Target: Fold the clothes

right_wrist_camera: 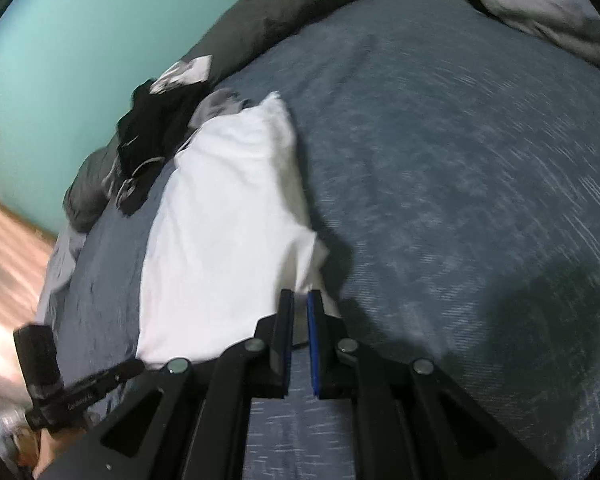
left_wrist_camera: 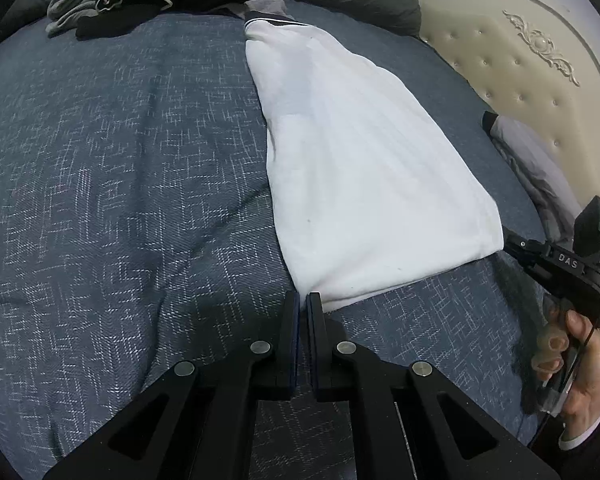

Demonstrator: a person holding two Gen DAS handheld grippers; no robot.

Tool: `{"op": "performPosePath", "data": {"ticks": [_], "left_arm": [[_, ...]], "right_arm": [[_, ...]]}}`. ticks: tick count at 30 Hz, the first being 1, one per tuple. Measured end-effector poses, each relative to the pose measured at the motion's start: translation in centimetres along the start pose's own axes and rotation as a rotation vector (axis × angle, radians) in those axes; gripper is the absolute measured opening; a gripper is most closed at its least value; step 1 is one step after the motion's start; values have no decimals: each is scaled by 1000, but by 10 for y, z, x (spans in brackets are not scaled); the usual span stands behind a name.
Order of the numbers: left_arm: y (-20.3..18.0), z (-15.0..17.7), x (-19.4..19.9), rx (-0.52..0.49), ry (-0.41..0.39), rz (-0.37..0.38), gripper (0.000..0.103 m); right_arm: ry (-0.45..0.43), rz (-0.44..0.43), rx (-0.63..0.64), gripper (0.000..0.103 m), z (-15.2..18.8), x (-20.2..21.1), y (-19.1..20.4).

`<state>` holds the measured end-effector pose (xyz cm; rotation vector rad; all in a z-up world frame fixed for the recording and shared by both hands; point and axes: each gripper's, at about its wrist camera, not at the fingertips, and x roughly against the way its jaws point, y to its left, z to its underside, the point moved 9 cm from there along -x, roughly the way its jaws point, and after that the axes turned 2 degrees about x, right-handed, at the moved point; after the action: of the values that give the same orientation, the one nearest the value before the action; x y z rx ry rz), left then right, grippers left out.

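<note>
Garment: folded white cotton shirt (left_wrist_camera: 364,176) is laid out on blue woven bedspread (left_wrist_camera: 120,160)
Left gripper (left_wrist_camera: 303,300): near corner is pinched
Right gripper (right_wrist_camera: 300,298): other corner is pinched

White garment (left_wrist_camera: 364,168) with dark collar trim, folded lengthwise, flat on my blue bedspread (left_wrist_camera: 120,160), near corners pinched.

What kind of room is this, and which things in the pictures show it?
Most likely a bedroom. The clothes lie on a bed with a blue-grey bedspread, a cream tufted headboard stands behind it, and a pillow rests near that end.
</note>
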<state>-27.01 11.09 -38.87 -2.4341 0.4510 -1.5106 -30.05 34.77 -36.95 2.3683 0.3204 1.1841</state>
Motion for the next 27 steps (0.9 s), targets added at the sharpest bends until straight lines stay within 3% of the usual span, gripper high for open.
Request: {"op": "performPosePath", "data": {"ticks": [8,10,12,13,27], "left_arm": [[-2,0,-1,-1,0,6,4],[-3,0,-1,0,0,7,4],[-2,0,-1,1,1,8,4],[-2,0,-1,1,1,8,4],[-4,7,0,5,1,8,4]], "right_arm": [[31,-76,27,8,7,-10,20],[33,-94,13,13,8,-6,21],[36,-94,-24,32,11,-1,16],[38,-90,-44,35,12,1,13],[83,-186,-59,36,22,-5,27]]}}
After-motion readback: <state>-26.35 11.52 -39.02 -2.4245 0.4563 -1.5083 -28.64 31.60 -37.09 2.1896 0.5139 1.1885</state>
